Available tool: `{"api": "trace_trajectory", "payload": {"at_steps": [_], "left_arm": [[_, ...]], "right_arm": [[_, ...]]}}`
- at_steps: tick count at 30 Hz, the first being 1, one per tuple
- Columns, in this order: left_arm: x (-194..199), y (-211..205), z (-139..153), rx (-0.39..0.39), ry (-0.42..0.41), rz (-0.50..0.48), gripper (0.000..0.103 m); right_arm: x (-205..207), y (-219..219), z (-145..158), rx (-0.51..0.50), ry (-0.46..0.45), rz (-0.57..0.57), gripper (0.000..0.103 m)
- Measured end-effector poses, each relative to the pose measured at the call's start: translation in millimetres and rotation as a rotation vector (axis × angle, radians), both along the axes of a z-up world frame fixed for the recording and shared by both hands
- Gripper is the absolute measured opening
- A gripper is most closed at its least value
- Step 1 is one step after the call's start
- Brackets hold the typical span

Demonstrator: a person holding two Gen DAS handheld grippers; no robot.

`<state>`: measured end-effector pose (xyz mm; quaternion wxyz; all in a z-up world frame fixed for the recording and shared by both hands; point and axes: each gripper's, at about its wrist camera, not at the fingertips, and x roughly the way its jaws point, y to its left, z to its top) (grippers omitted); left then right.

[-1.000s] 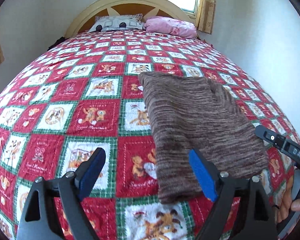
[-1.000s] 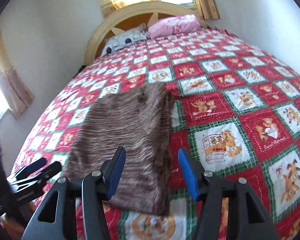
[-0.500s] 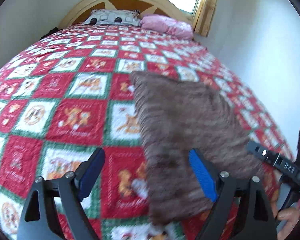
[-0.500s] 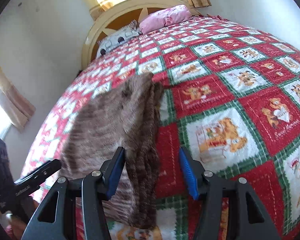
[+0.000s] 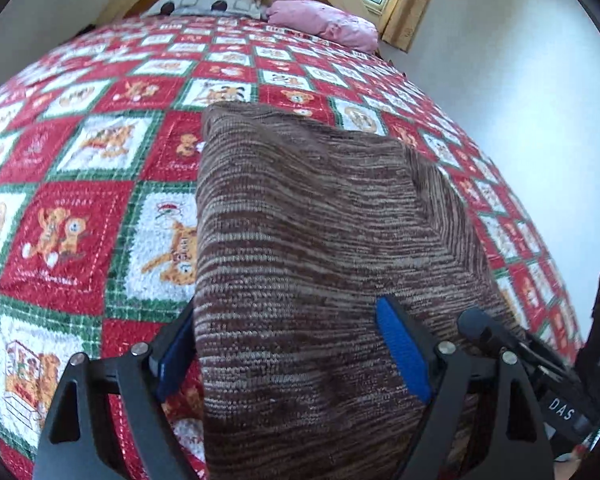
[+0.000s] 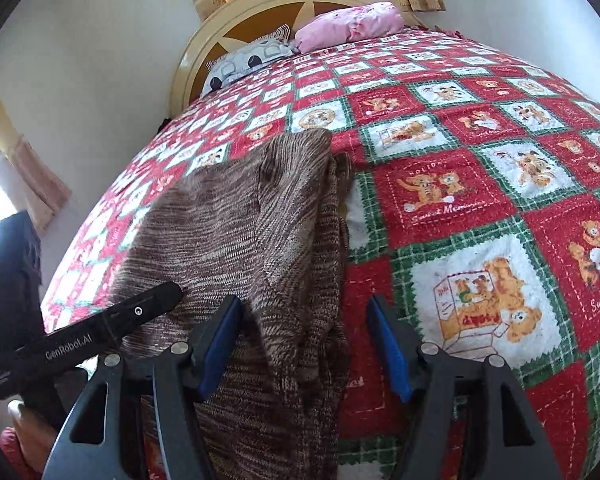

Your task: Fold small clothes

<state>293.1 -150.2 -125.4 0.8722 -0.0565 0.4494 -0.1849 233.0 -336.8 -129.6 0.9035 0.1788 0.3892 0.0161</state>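
Note:
A brown striped knit garment (image 5: 312, 240) lies folded lengthwise on the bed, its near end at the foot edge. My left gripper (image 5: 288, 352) is open with the garment's near left corner between its blue pads. My right gripper (image 6: 304, 340) is open, straddling the garment's (image 6: 252, 232) near right edge. The left gripper's black body (image 6: 80, 340) shows at the left of the right wrist view, and the right gripper's body (image 5: 556, 392) shows at the lower right of the left wrist view.
The bed carries a red, green and white teddy-bear quilt (image 5: 80, 208). A grey patterned pillow (image 5: 208, 0) and a pink pillow (image 5: 324, 20) lie at the wooden headboard (image 6: 244, 12). White walls flank the bed, with curtained windows behind.
Both grippers have moved forward and down to the garment's near end. The cloth now lies between each pair of open pads.

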Motion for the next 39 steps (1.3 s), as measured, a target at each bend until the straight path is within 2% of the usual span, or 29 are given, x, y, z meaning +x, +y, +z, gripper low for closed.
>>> {"api": "trace_trajectory", "payload": {"at_steps": [4,6,7,8,13,17,18,19,21,26,29,31,34,37,39], "left_arm": [[-2.3,-5.9,-0.3,0.019,-0.021,0.005,0.082],[-2.6,-1.7,0.9,0.018,-0.028,0.001,0.073],[-3.2,-1.1,1.1,0.017,-0.030,-0.001,0.071],[-3.4,0.1,1.5,0.015,-0.030,-0.003,0.067],[-2.6,3.0,2.1,0.007,-0.030,0.003,0.057],[-5.6,1.5,5.7,0.027,-0.052,0.005,0.039],[-6.3,1.3,7.1,0.032,-0.056,0.005,0.037],[-6.7,0.9,8.3,0.037,-0.058,0.003,0.036],[-6.7,0.1,9.1,0.044,-0.059,0.004,0.035],[-9.6,-4.2,10.2,0.083,-0.081,-0.002,0.033],[-10.7,-4.3,12.7,0.088,-0.089,-0.003,0.030],[-12.4,-2.1,19.0,0.092,-0.099,0.002,0.029],[-9.0,11.3,31.5,0.060,-0.091,0.023,0.028],[-5.9,35.5,50.0,0.022,-0.099,0.060,0.027],[-8.1,56.7,65.6,0.071,-0.156,0.110,0.027]], "right_arm": [[0.9,6.5,-1.2,-0.048,0.011,0.003,0.065],[0.3,9.7,-1.1,-0.068,0.009,0.015,0.064],[-1.3,11.3,-0.7,-0.072,0.006,0.024,0.055],[-1.2,13.8,-1.0,-0.073,0.004,0.042,0.052],[-0.7,18.0,-1.6,-0.099,0.007,0.047,0.050],[0.4,18.0,-1.9,-0.096,0.010,0.049,0.050],[0.5,18.9,-1.5,-0.102,0.010,0.051,0.046],[0.7,21.0,-0.6,-0.104,0.007,0.061,0.040],[0.1,27.3,2.6,-0.139,-0.005,0.071,0.037],[-0.2,35.1,5.0,-0.194,-0.012,0.075,0.034],[0.0,31.5,3.9,-0.171,-0.011,0.073,0.034],[-1.2,33.7,6.6,-0.166,-0.018,0.085,0.025],[-0.1,44.7,19.1,-0.175,-0.041,0.114,0.022],[3.8,65.0,41.5,-0.124,-0.101,0.172,0.022],[6.1,83.8,54.2,-0.100,-0.143,0.220,0.022]]}}
